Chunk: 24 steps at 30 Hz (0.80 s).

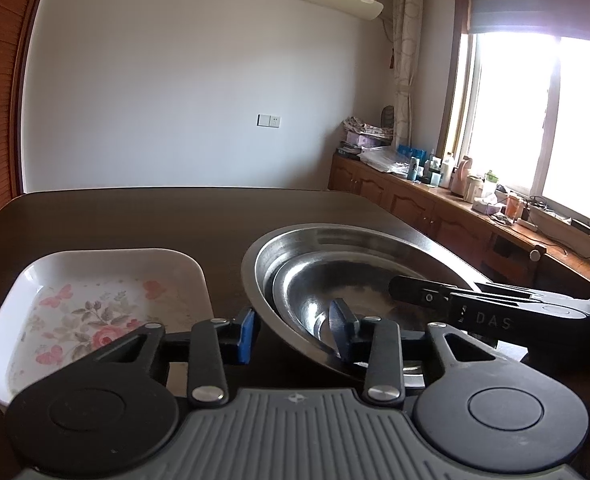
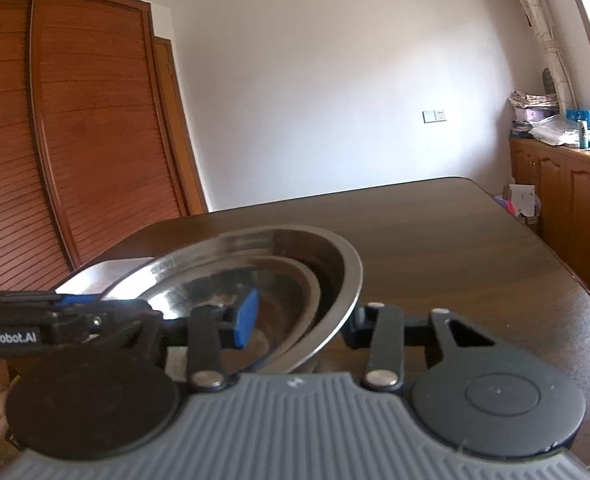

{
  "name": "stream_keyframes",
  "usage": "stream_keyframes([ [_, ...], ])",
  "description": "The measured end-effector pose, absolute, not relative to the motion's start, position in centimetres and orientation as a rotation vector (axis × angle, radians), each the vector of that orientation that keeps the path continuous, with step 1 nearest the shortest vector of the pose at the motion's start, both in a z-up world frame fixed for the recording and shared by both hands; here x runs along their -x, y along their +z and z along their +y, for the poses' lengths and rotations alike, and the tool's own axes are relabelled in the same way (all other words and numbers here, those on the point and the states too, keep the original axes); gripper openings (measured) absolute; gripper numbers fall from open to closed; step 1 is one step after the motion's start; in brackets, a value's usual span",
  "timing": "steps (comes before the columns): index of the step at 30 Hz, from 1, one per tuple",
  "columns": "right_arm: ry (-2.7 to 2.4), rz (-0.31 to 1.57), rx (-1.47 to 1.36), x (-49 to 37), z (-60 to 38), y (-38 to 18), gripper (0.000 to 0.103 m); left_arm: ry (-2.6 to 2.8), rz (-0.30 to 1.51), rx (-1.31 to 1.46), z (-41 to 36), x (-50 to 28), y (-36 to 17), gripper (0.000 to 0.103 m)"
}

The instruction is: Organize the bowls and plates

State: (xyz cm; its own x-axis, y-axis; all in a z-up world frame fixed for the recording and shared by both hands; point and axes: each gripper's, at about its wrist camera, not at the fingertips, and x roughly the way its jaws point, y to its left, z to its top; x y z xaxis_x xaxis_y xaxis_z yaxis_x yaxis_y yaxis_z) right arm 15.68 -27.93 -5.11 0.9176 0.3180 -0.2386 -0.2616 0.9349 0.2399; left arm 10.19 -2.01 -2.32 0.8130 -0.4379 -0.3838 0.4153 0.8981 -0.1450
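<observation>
dark table (image 1: 175,216) bears floral tray (image 1: 107,276), steel bowls (image 1: 335,248).

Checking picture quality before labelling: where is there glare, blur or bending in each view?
Left wrist view: the window is blown out white, the wall edges bend, the metal bowls are sharp. Right wrist view: softer overall, the wardrobe bows, the bowls' rim shines.

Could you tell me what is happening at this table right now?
A person holds a gripper in each hand and is sorting dishes on the dark table. A smaller steel dish sits nested inside a larger steel dish. The left gripper straddles their near-left rim, and the right gripper straddles the rim from the other side; whether either is already pinching is unclear. A white floral tray lies untouched beside them.
</observation>
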Motion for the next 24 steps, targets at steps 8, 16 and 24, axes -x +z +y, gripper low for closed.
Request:
stream_keyframes([
  [8,0.286,0.29,-0.225,-15.5,-27.9,-5.0,0.037,-0.454,0.422,0.046,-1.8,-10.1,-2.1,0.068],
  [16,0.288,0.282,-0.229,-15.5,-27.9,-4.8,0.037,-0.452,0.403,0.046,-1.2,-9.8,-1.5,0.068],
  [24,0.317,0.253,-0.22,-15.3,-27.0,-3.3,0.037,-0.424,0.365,0.063,0.9,-9.2,-0.1,0.068],
])
